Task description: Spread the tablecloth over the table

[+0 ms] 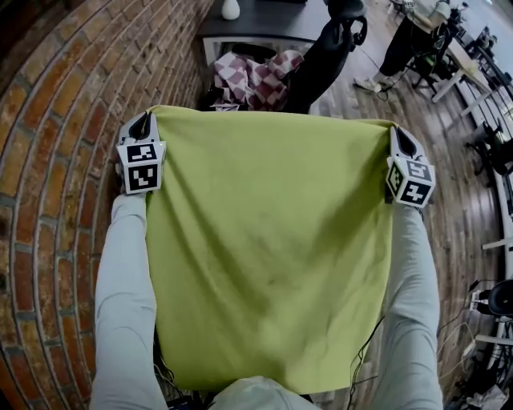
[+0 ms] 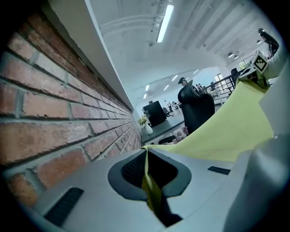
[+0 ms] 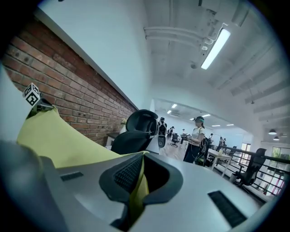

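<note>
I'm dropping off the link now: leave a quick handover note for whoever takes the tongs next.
Left tongs: shut on the green tablecloth, upper left corner.
Right tongs: shut on its upper right corner.
Cloth: hangs stretched between them, in the air beside the brick wall.
Done: cloth picked up and opened out.
To do: spread it over the table, probably the dark table ahead.

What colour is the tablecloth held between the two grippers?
Plain yellow-green tablecloth; the head view shows it best.
</note>
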Demonstrator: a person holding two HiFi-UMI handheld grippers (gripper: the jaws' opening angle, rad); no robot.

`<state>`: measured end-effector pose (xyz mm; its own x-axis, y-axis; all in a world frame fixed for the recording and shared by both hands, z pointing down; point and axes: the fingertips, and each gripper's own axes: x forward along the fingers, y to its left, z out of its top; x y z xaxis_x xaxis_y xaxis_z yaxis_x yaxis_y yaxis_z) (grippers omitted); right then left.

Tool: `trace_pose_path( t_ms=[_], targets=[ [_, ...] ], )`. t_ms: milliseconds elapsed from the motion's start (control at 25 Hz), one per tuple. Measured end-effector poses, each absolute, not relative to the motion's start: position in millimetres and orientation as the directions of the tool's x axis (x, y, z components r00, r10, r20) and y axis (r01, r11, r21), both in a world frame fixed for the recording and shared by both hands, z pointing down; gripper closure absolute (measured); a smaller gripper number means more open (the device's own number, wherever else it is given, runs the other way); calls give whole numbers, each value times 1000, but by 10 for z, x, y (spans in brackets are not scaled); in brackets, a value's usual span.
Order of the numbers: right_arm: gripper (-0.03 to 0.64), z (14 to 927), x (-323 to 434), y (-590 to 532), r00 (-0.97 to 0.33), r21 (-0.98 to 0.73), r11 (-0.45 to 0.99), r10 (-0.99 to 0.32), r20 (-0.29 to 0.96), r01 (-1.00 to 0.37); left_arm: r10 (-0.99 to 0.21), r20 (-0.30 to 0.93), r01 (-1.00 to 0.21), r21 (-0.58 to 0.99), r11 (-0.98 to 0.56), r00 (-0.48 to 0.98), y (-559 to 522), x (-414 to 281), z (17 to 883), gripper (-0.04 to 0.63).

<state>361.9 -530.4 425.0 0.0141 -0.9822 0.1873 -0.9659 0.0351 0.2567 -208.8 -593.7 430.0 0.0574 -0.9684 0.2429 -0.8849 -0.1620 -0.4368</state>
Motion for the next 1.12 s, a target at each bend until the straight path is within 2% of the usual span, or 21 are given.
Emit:
trace_pose_path(
  t_ms=[200, 360, 440, 480, 520, 560, 680, 1120],
  targets=[
    [594, 4897, 3622, -5446, 19, 236, 54, -955, 295, -970, -922, 385, -896, -395, -201, 37, -6039, -2070, 5023, 569],
    [592, 5579, 3540, -5417, -12, 200, 117, -889, 458, -973, -845, 535, -849, -446, -282, 0, -5991, -2095, 5676, 569],
    [591, 5882, 3505, -5380, -36, 154, 142, -839, 543, -978, -801, 599, -854, -410, -321, 13, -5921, -2084, 5974, 564],
    [557, 6000, 3479, -5358, -51, 133, 154, -818, 574, -979, -782, 623, -861, -381, -338, 32, -5872, -2076, 6089, 505],
    [506, 6087, 3453, -5335, -62, 124, 167, -803, 593, -978, -766, 641, -868, -349, -353, 54, -5826, -2069, 6183, 409],
    [482, 6139, 3434, -5317, -70, 123, 178, -797, 600, -976, -755, 652, -876, -322, -360, 71, -5786, -2072, 6256, 383],
    [414, 6153, 3429, -5284, -74, 109, 169, -805, 589, -980, -745, 662, -894, -281, -350, 84, -5701, -2135, 6359, 383],
    [413, 5862, 3233, -4917, -118, 42, 169, -825, 552, -985, -755, 630, -921, -158, -356, 184, -5452, -2006, 6065, 383]
  ],
)
